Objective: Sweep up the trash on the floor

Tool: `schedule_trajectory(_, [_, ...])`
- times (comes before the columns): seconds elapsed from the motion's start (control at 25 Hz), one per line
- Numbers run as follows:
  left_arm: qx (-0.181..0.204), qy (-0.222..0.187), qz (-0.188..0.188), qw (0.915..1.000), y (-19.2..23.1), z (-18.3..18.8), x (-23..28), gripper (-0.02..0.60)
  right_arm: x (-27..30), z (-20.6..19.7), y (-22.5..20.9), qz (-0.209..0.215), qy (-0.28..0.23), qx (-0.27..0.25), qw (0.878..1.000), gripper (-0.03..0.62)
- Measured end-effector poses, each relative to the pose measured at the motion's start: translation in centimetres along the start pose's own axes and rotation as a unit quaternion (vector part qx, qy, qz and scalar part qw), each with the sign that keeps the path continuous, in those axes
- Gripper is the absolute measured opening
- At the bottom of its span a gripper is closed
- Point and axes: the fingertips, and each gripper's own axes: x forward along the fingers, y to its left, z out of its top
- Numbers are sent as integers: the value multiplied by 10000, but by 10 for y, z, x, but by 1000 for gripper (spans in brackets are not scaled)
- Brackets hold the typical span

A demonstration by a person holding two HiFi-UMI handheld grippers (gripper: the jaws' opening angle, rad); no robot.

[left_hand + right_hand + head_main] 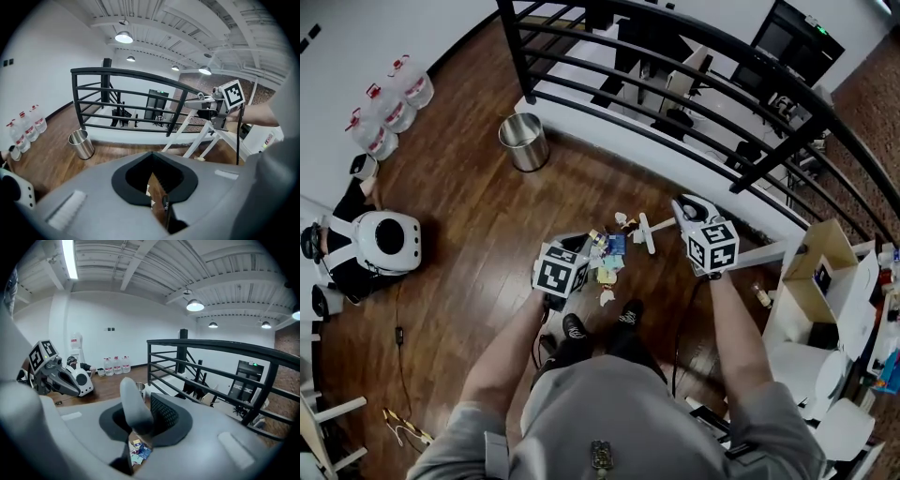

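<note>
one trash pile [608,272], three jugs [390,105]

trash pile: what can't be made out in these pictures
- Trash pile: pieces too small, head view; mostly hidden by jaws, right gripper view.
- Left gripper: thin dark edge between jaws, its view; grip unclear.
- Grey handle in right gripper: lower end hidden by that gripper.

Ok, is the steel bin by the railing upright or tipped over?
Upright: the steel bin stands on its base on the wood floor near the railing, its open mouth facing up.
</note>
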Motion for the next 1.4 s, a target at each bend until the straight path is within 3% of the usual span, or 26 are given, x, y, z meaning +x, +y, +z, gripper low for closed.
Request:
schedule_trajectory(0.28, [-50, -88, -40, 9999, 17, -31, -34, 6, -1, 1, 78, 411, 80, -282, 9987, 54])
schedule_trajectory(0.48, [14, -6, -38, 10000, 18, -52, -52, 6, -12, -9, 106, 378, 183, -393, 9983, 52])
schedule_trajectory(0.68, [130, -106, 126, 9998, 19, -46, -66, 6, -35, 1, 75, -401, -127, -133, 9990, 44])
schedule_trajectory(0.96, [288, -281, -95, 9991, 5, -22, -64, 6, -91, 34, 59, -1001, -689, 264, 9922, 41])
schedule_trajectory(1.16, [870, -311, -732, 9930, 2, -1, -49, 6, -115, 54, 63, -1621, -877, 527, 9814, 41])
schedule_trajectory(1.4, [1402, -70, -1743, 9746, 9, -10, -48, 6, -154, 52, 99, -2790, -715, 836, 9540, 41])
